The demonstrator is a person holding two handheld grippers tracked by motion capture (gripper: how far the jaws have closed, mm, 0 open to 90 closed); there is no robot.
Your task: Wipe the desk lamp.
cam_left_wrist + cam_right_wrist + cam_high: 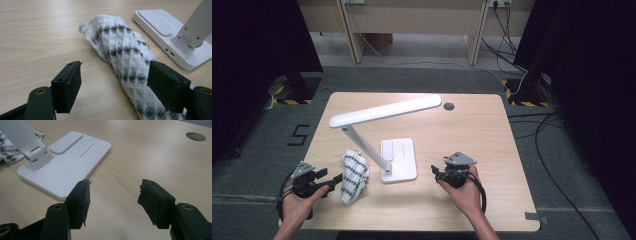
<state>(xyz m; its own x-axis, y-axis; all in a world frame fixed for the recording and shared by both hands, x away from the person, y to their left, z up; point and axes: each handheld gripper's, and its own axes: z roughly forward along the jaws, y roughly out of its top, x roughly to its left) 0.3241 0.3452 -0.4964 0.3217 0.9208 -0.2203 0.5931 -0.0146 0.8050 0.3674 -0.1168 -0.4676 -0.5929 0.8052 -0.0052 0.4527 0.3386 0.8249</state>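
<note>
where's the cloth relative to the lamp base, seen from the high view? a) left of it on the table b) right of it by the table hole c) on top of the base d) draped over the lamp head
a: the cloth lies on the table just left of the lamp base, in front of the left gripper.
</note>
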